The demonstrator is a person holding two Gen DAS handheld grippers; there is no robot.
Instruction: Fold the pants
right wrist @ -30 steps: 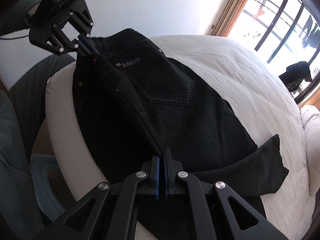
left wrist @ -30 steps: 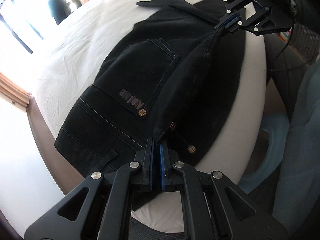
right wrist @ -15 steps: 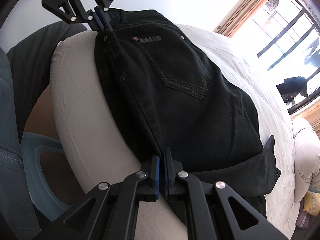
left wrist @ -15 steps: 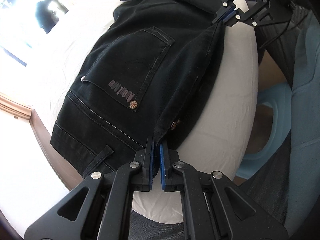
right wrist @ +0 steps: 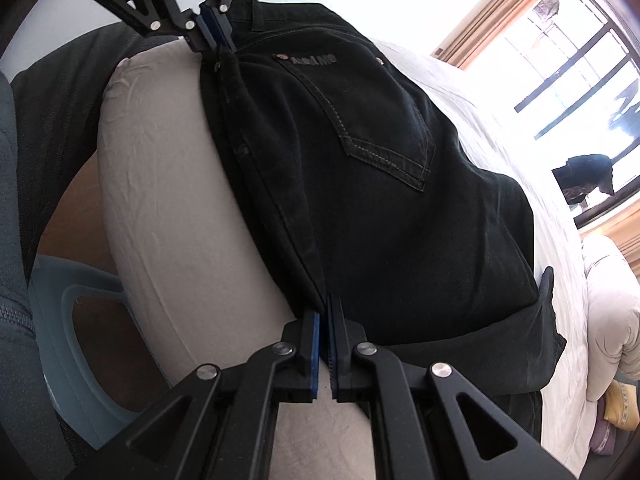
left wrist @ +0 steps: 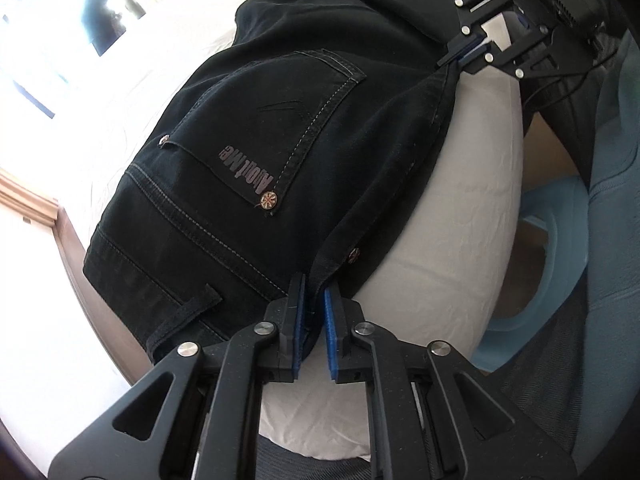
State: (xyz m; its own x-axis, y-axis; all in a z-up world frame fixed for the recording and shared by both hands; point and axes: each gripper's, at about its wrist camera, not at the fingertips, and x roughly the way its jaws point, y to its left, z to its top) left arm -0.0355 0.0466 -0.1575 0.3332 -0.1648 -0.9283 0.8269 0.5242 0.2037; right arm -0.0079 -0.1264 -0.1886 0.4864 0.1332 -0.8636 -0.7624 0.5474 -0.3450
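Black jeans [left wrist: 288, 152] lie folded lengthwise on a white bed, back pocket up; they also show in the right wrist view [right wrist: 380, 184]. My left gripper [left wrist: 314, 304] sits at the waistband corner with its jaws slightly parted, the fabric edge loose between them. It also shows in the right wrist view [right wrist: 212, 28]. My right gripper [right wrist: 324, 320] holds the folded edge farther down the leg, jaws nearly together with a thin gap. It shows in the left wrist view [left wrist: 464, 54] pinching that edge.
The white mattress edge [left wrist: 452, 208] runs beside the jeans. A light blue plastic stool [right wrist: 76, 320] stands on the floor below. A window [right wrist: 580, 60] and pillows [right wrist: 608, 312] lie beyond the bed.
Both grippers carried the folded edge toward the mattress side and lowered it onto the jeans. The left jaws have parted from shut; the right jaws have eased slightly.
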